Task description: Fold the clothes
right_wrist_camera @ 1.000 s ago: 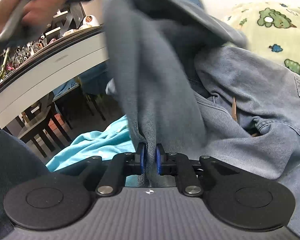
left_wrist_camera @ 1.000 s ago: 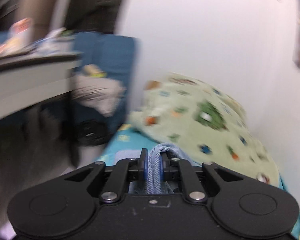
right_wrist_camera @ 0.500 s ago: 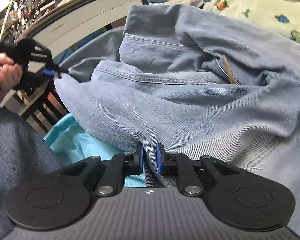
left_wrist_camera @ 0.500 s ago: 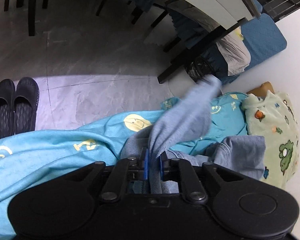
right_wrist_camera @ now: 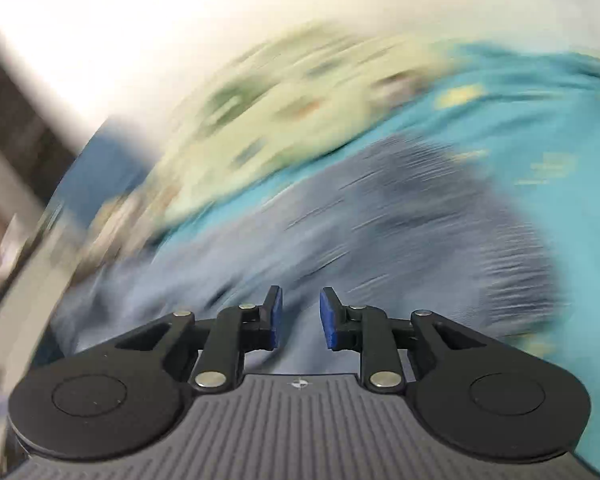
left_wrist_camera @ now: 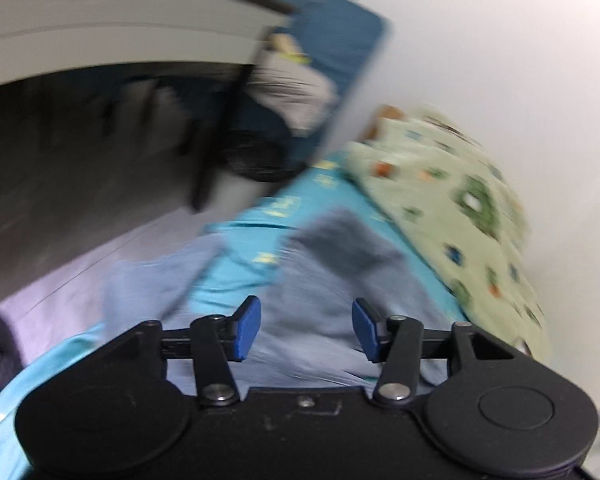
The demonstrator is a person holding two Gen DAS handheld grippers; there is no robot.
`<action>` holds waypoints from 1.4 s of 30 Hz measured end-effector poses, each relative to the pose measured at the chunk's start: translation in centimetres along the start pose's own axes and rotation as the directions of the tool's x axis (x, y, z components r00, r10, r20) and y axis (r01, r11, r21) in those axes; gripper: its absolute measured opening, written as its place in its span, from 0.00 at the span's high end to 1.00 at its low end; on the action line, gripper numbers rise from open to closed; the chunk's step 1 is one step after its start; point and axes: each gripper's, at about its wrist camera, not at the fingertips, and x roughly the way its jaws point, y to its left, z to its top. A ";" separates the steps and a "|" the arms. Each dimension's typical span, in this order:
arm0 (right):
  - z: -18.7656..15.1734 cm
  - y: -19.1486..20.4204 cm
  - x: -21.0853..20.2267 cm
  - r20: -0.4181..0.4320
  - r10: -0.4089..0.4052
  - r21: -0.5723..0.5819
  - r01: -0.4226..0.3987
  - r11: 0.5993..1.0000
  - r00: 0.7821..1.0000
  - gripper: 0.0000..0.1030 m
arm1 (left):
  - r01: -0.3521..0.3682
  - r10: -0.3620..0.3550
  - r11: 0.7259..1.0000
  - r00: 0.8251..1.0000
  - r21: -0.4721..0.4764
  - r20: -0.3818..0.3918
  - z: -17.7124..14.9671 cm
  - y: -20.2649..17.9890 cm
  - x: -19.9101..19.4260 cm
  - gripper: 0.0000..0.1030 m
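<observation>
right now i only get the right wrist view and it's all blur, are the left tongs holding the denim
Observer: No. The left tongs are open, with nothing between the pads.
Operator: where's the denim then
Observer: The denim garment lies loose on the turquoise sheet, just ahead of those tongs.
Operator: what's off to that side
Observer: Bare floor, with a white table edge above it.
</observation>
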 end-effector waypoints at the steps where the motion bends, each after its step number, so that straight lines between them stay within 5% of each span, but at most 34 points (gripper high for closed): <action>1: 0.3 -1.7 -0.5 0.023 -0.050 0.094 0.048 0.994 0.998 0.77 | 0.019 -0.019 0.999 1.000 0.033 0.001 -0.8 -1.4 0.4 0.52; 7: -0.9 -8.6 -1.2 -0.064 -0.194 0.474 0.201 0.857 0.979 0.76 | 0.114 -0.099 0.975 0.992 0.192 -0.084 -6.4 -8.8 4.2 0.52; 11: -1.8 -10.2 0.4 -0.169 -0.168 0.560 0.235 0.795 0.971 0.59 | 0.141 -0.109 0.962 0.983 0.235 -0.145 -9.3 -11.8 7.7 0.52; 14: -1.8 -11.0 1.8 -0.159 -0.100 0.616 0.177 0.767 0.982 0.54 | 0.150 -0.106 0.962 0.975 0.229 -0.194 -11.1 -12.1 10.1 0.52; 21: -0.4 -10.6 5.4 -0.152 -0.222 0.541 0.269 0.797 0.963 0.43 | 0.120 -0.062 0.958 0.973 0.259 -0.221 -13.1 -10.5 13.6 0.52; 24: 0.5 -9.1 5.1 -0.106 -0.277 0.425 0.295 0.856 0.955 0.54 | 0.112 -0.052 0.955 0.974 0.273 -0.218 -13.5 -10.1 14.0 0.52; 25: 0.7 -8.8 4.9 -0.076 -0.261 0.400 0.269 0.876 0.962 0.61 | 0.114 -0.053 0.956 0.974 0.272 -0.222 -13.6 -10.1 14.1 0.52; 30: 2.3 -6.8 4.2 0.084 -0.180 0.272 0.151 0.950 0.980 0.64 | 0.124 -0.056 0.950 0.970 0.287 -0.236 -14.3 -10.3 14.4 0.52; 36: 2.6 -9.7 5.9 0.049 -0.250 0.364 0.216 0.906 0.967 0.52 | 0.125 -0.053 0.943 0.971 0.309 -0.232 -14.8 -10.3 14.3 0.52; 42: 3.1 -8.8 6.3 0.086 -0.268 0.311 0.230 0.922 0.960 0.78 | 0.113 -0.048 0.945 0.977 0.308 -0.210 -14.6 -9.5 14.3 0.52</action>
